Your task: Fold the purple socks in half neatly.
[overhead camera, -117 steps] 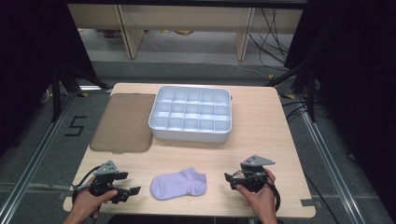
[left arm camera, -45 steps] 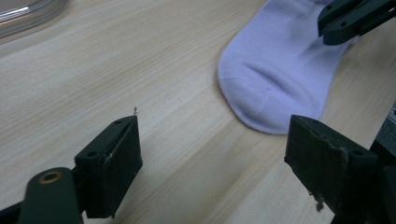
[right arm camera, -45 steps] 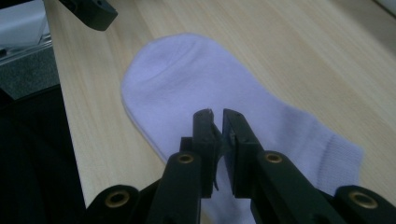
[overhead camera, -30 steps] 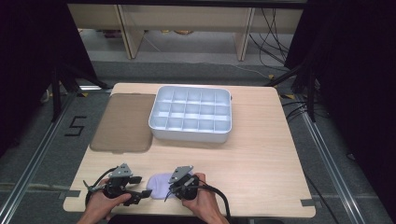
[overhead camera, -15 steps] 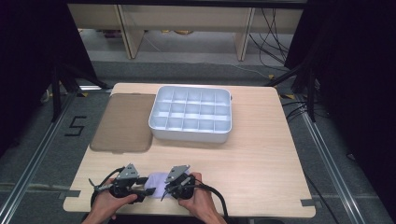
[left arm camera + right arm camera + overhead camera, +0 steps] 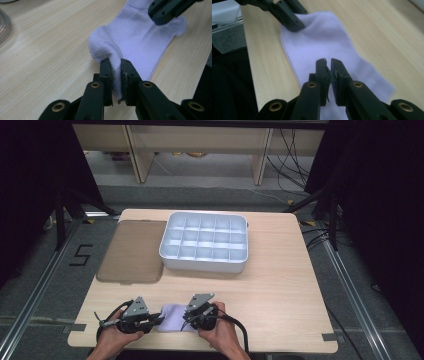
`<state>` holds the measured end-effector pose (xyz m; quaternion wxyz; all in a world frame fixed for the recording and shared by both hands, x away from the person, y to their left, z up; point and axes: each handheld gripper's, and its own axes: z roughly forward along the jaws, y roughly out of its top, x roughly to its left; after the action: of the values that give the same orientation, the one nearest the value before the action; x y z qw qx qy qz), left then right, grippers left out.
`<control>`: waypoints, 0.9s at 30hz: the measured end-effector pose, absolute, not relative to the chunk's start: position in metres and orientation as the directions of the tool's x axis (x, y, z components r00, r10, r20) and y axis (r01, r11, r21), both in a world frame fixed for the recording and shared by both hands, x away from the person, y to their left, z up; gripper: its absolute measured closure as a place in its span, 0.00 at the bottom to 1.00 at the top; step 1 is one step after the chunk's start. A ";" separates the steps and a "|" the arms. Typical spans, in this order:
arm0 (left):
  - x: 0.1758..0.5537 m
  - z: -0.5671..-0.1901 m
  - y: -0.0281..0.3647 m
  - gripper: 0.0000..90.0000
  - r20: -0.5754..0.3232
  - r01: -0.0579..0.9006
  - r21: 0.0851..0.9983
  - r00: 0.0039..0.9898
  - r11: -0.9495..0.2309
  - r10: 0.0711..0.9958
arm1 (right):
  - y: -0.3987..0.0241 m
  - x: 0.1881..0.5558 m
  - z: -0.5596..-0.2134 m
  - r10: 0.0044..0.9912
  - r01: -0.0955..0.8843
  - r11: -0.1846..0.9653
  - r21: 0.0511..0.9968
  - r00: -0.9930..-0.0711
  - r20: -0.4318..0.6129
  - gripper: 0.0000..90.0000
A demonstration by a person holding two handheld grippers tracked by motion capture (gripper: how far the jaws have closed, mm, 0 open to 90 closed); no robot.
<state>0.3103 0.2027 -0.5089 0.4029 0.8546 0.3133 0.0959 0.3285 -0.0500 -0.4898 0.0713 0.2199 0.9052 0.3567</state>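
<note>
Table (image 6: pixel 280 285) light wood, carrying everything. Toward the far edge, near the middle, a white tray (image 6: pixel 204 262) of small compartments, all seemingly bare. Just left of it, touching or nearly so, a brown mat (image 6: pixel 131 251) reaching toward the far left corner.

At the near edge, left of centre, a pale lilac sock (image 6: pixel 172 318), lying flat between both tools. Left gripper (image 6: pixel 159 321) at the sock's left end: jaws having just been closing, now pinched together on a raised fold of fabric, plain in the left gripper view, where the cloth (image 6: pixel 117 70) bunches up between the black pads. Right gripper (image 6: pixel 186 320) at the sock's right end: jaws together too, with a thin edge of the sock (image 6: pixel 322 47) seemingly caught between them, though the right gripper view leaves the bite hard to judge.

Step in hand, by judgement: securing both ends of the sock, probably ahead of folding or rolling it for a tray compartment. Next move likely calling for a lift of one end and a carry over the other, keeping both pinches firm; risk of thin fabric slipping out of the right jaws.

Writing: a dark "5" marked on the floor (image 6: pixel 82 255) left of the table. No brand or label legible on sock, tray or mat.
</note>
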 end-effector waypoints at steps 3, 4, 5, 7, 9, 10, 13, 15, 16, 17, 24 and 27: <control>0.311 -0.507 0.205 0.90 -0.082 0.454 0.748 0.787 -0.485 0.611 | -0.068 0.330 -0.488 0.506 0.393 0.636 0.664 -0.862 0.026 0.94; 0.311 -0.507 0.205 0.90 -0.082 0.454 0.748 0.787 -0.485 0.611 | -0.068 0.330 -0.488 0.506 0.393 0.636 0.664 -0.862 0.026 0.94; 0.311 -0.504 0.206 0.90 -0.094 0.458 0.745 0.792 -0.485 0.604 | -0.072 0.332 -0.491 0.503 0.389 0.645 0.658 -0.864 0.018 0.94; 0.312 -0.504 0.207 0.90 -0.088 0.454 0.745 0.794 -0.489 0.602 | -0.071 0.333 -0.494 0.500 0.388 0.655 0.648 -0.866 0.014 0.94; 0.311 -0.502 0.208 0.90 -0.089 0.448 0.751 0.797 -0.485 0.598 | -0.068 0.332 -0.496 0.492 0.395 0.669 0.630 -0.870 0.024 0.94; 0.311 -0.502 0.208 0.90 -0.089 0.448 0.751 0.797 -0.485 0.598 | -0.068 0.332 -0.496 0.492 0.395 0.669 0.630 -0.870 0.024 0.94; 0.310 -0.500 0.208 0.90 -0.105 0.462 0.754 0.786 -0.466 0.610 | -0.061 0.332 -0.500 0.464 0.374 0.694 0.616 -0.886 0.016 0.94; 0.310 -0.499 0.209 0.91 -0.104 0.454 0.758 0.792 -0.468 0.601 | -0.057 0.330 -0.500 0.463 0.369 0.702 0.609 -0.887 0.003 0.94; 0.310 -0.499 0.209 0.91 -0.113 0.460 0.763 0.787 -0.455 0.607 | -0.056 0.330 -0.501 0.466 0.375 0.699 0.609 -0.885 0.011 0.94; 0.310 -0.499 0.209 0.91 -0.113 0.460 0.763 0.787 -0.455 0.607 | -0.056 0.330 -0.501 0.466 0.375 0.699 0.609 -0.885 0.011 0.94; 0.308 -0.492 0.213 0.91 -0.108 0.447 0.767 0.798 -0.461 0.594 | -0.047 0.329 -0.502 0.451 0.357 0.697 0.622 -0.892 0.007 0.94; 0.306 -0.489 0.214 0.91 -0.117 0.451 0.769 0.795 -0.453 0.595 | -0.041 0.329 -0.503 0.438 0.343 0.700 0.626 -0.899 0.003 0.94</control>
<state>0.3062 0.2143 -0.4888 0.4227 0.8480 0.3084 0.0847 0.3287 -0.0414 -0.5030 0.0734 0.2126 0.9190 0.3238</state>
